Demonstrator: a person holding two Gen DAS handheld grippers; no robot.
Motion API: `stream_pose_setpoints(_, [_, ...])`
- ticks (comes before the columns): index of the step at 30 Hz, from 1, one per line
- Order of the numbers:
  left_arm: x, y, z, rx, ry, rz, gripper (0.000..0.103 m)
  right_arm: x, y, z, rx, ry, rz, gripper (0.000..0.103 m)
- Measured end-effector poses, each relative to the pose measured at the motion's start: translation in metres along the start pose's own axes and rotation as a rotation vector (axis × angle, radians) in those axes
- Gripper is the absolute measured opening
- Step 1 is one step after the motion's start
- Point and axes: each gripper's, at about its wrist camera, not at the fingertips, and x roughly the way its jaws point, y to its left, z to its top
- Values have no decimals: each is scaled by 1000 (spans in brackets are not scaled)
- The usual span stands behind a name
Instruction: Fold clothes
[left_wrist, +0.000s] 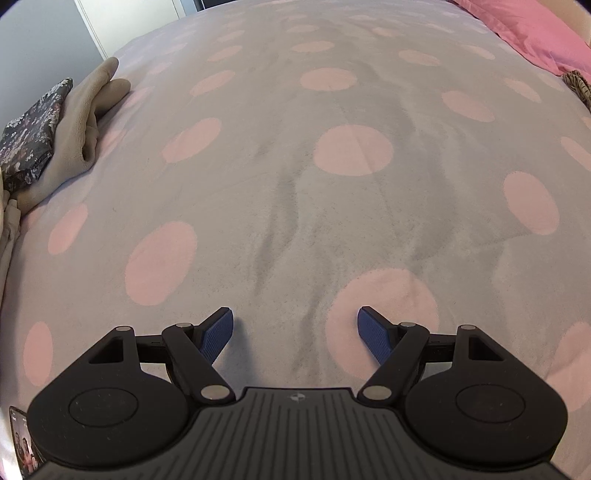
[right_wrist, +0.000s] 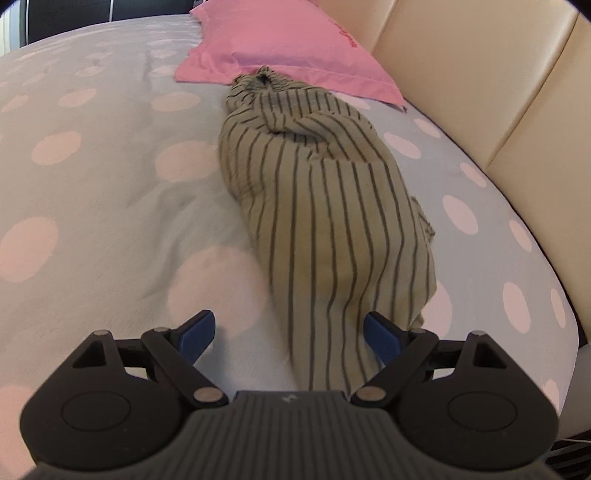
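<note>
A crumpled beige garment with dark stripes (right_wrist: 325, 206) lies lengthwise on the grey bedspread with pink dots (right_wrist: 92, 177), its far end by the pink pillow. My right gripper (right_wrist: 291, 334) is open just above the bed, and the garment's near end runs between its blue pads, close to the right one. A small edge of the striped garment (left_wrist: 580, 83) shows at the far right of the left wrist view. My left gripper (left_wrist: 295, 328) is open and empty, low over bare bedspread (left_wrist: 295, 166).
A pink pillow (right_wrist: 280, 48) lies at the head of the bed against a cream padded headboard (right_wrist: 491, 74). At the left bed edge lie a beige fleece item (left_wrist: 81, 125) and a folded dark floral cloth (left_wrist: 33, 129). A phone (left_wrist: 22, 443) lies at the lower left.
</note>
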Motion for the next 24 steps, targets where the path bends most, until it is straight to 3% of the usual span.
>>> stream_pose_setpoints(2, [2, -1, 1, -2, -1, 3, 74, 9, 0, 7, -1, -7, -43, 84])
stream_pose_setpoints(3, [2, -1, 1, -2, -2, 5, 75, 13, -1, 10, 4, 1, -57, 68])
stream_pose_setpoints(4, [3, -2, 1, -1, -3, 8, 75, 17, -2, 12, 14, 20, -60, 44])
stream_pose_setpoints(7, [2, -4, 1, 12, -9, 14, 75, 12, 3, 12, -4, 16, -55, 12])
stream_pose_setpoints(8, [1, -4, 0, 19, -10, 18, 75, 10, 6, 11, -15, 9, -51, 8])
stream_pose_setpoints(11, [-1, -3, -2, 38, -12, 28, 75, -6, 18, 8, -50, -6, -13, 5])
stream_pose_setpoints(16, [-11, 0, -13, 43, 5, 20, 75, -62, 70, -2, -179, -21, 153, 4])
stream_pose_setpoints(24, [-39, 10, -44, 105, 27, 8, 74, -196, 173, -64, -396, -7, 518, 3])
